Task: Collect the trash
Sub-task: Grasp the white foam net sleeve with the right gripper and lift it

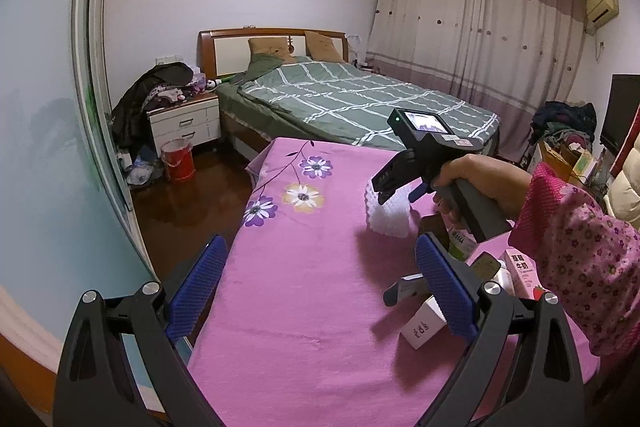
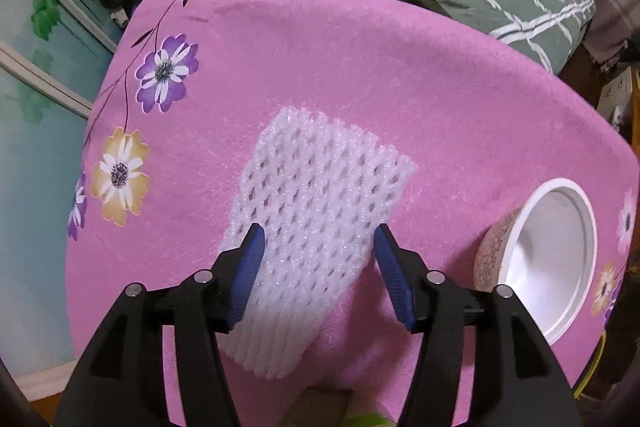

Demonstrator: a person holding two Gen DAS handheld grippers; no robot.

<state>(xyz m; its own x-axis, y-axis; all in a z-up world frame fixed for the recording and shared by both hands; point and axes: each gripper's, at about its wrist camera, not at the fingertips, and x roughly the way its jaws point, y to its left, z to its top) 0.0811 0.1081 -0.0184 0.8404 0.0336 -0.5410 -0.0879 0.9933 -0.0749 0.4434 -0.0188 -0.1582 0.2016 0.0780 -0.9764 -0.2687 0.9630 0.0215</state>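
A white foam fruit net (image 2: 320, 179) lies on the pink flowered tablecloth (image 2: 400, 75). My right gripper (image 2: 318, 229) points down over its near end, open, with one blue pad on each side of the net. In the left wrist view the net (image 1: 390, 217) shows under the right gripper (image 1: 394, 193), which a hand (image 1: 480, 179) holds. My left gripper (image 1: 320, 243) hovers over the table's near edge, open wide with nothing between its fingers. An empty white cup (image 2: 552, 259) lies on its side to the right. Near the sleeve sit a pink milk carton (image 1: 524, 273) and a small white box (image 1: 422, 327).
Beyond the table stands a bed (image 1: 360, 99) with a green checked cover. A white nightstand (image 1: 186, 121) piled with clothes and a red bucket (image 1: 178, 161) stand on the dark floor at the left. A sliding door panel (image 1: 48, 147) runs along the left side.
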